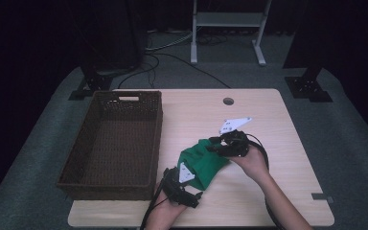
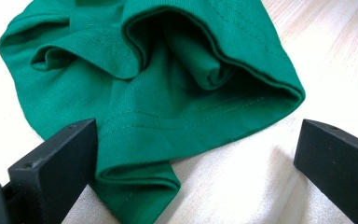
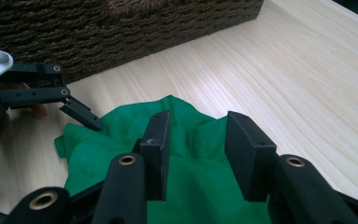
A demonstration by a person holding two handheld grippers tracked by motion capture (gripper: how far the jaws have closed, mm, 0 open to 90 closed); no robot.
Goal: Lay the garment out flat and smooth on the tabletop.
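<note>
Woven brown wicker forms the basket on the left of the wooden table; its inside looks bare. Just right of it, near the person, the left gripper stands released, jaws wide apart, one at the near edge of the crumpled green cloth. Farther right, the right gripper rests over the cloth's far side, jaws parted, fabric between them but not visibly pinched.

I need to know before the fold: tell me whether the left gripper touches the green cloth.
Touching. In the left gripper view one finger rests against the edge of the cloth; the other stands clear over bare table.
</note>
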